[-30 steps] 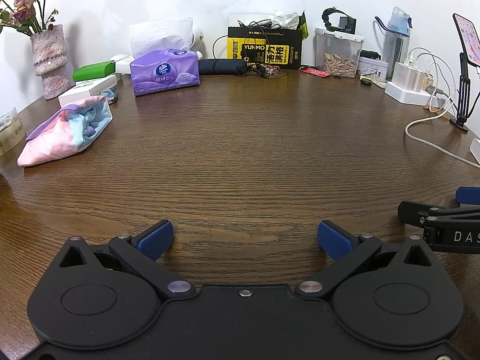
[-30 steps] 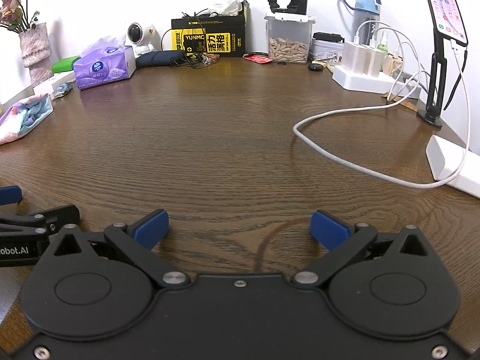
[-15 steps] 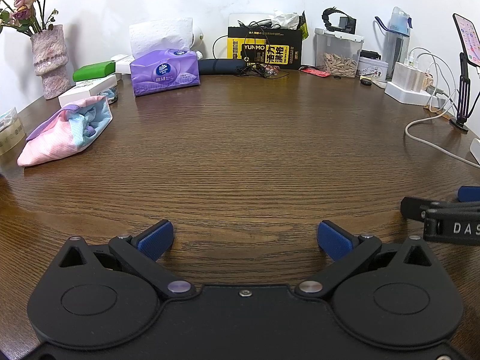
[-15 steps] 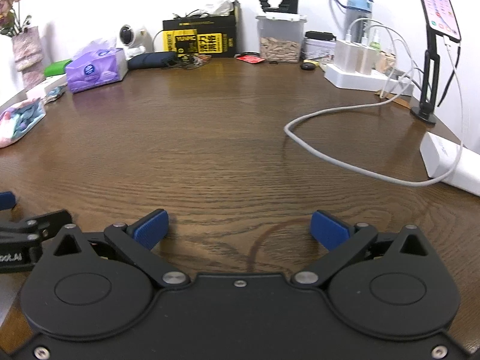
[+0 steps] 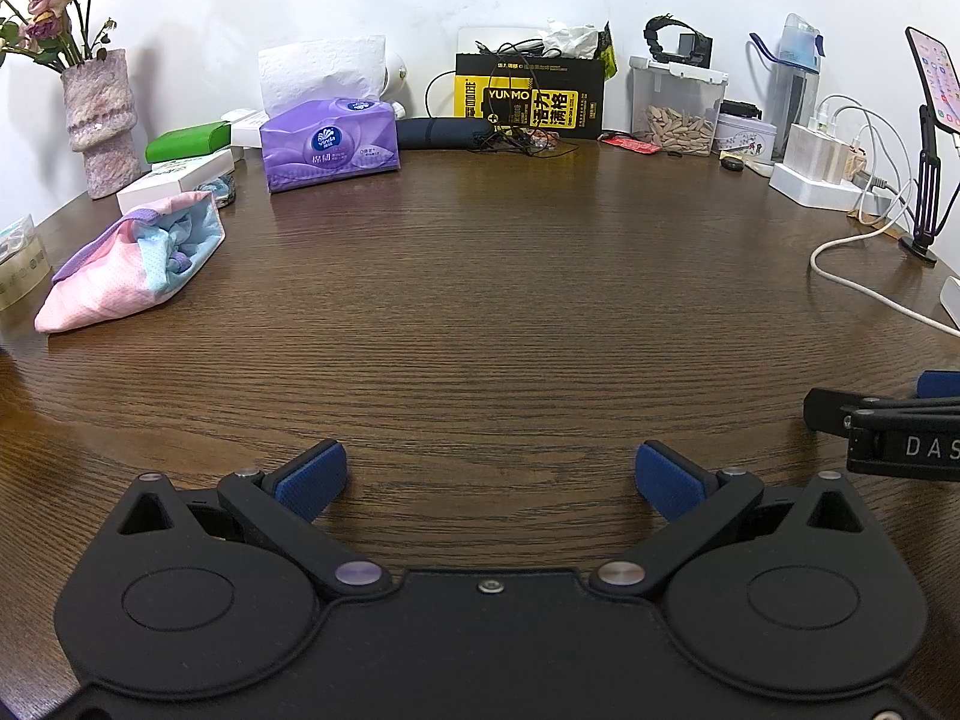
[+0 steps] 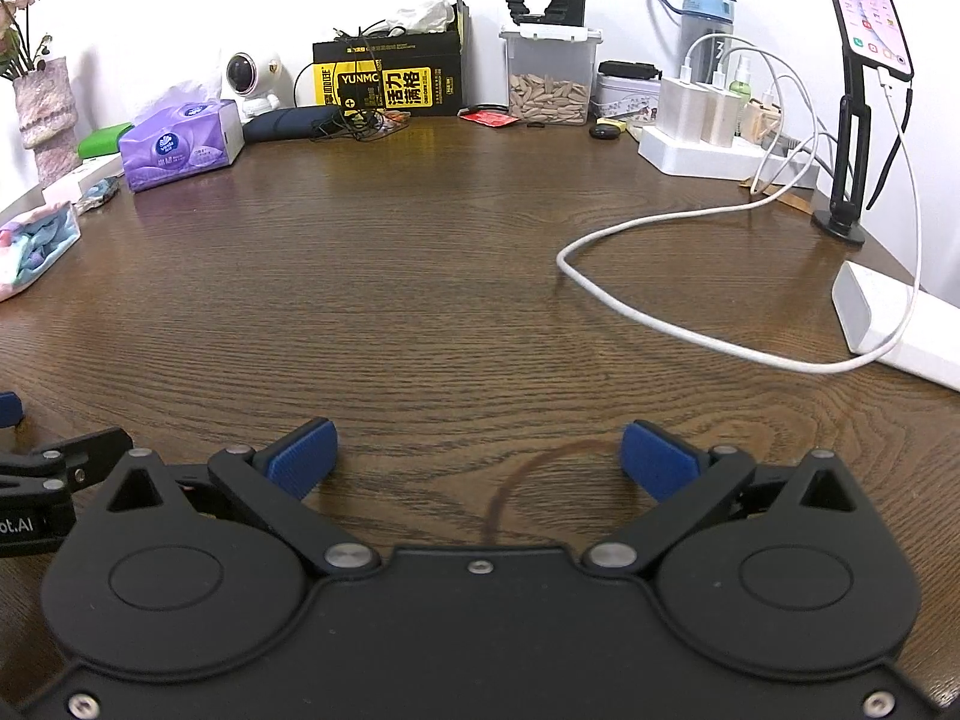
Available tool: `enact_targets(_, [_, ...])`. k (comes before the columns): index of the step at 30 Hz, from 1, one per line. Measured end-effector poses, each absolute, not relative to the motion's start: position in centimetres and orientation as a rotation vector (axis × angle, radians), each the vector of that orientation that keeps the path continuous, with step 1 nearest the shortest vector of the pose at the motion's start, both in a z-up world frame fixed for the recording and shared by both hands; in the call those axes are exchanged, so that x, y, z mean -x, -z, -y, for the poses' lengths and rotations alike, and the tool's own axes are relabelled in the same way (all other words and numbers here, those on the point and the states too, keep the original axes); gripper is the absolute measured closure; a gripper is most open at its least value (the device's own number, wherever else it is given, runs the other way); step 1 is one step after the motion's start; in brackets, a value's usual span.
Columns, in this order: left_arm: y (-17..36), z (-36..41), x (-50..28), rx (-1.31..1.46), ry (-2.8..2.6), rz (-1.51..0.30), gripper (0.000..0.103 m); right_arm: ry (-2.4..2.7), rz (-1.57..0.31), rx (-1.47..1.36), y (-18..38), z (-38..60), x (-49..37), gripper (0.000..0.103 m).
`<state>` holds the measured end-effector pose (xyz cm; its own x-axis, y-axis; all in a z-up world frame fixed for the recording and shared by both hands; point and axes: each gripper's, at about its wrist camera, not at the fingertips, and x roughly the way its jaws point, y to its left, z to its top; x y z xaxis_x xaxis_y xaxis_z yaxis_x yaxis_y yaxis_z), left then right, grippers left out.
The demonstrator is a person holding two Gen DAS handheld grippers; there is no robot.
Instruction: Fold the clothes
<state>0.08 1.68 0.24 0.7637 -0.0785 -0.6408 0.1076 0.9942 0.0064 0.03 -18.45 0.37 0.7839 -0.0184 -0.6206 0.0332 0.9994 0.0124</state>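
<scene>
A folded pink, light-blue and purple garment (image 5: 135,261) lies at the table's left side; in the right wrist view its edge (image 6: 33,246) shows at the far left. My left gripper (image 5: 491,474) hovers low over the bare wood near the front edge, open, with nothing between its blue pads, well to the right of the garment. My right gripper (image 6: 477,459) is open too and holds nothing. Each gripper's side shows in the other's view, at the right (image 5: 894,426) and at the left (image 6: 36,480).
A dark wooden table (image 5: 510,312). Along the back wall stand a vase of flowers (image 5: 99,114), a purple tissue box (image 5: 330,141), a black-and-yellow box (image 5: 531,99) and a clear container (image 5: 678,108). At the right are a power strip (image 6: 714,153), a white cable (image 6: 660,324) and a phone stand (image 6: 855,120).
The right gripper's view has shifted slightly; in the left wrist view the right gripper sits a little farther right than before. The left gripper and the garment stay put.
</scene>
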Motion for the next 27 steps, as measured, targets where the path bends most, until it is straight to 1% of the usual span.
enact_targets(27, [-0.23, -1.69, -0.1, -0.044, 0.101, -0.695, 0.0, 0.03, -0.669, -0.021, -0.36, 18.33, -0.01, 0.0])
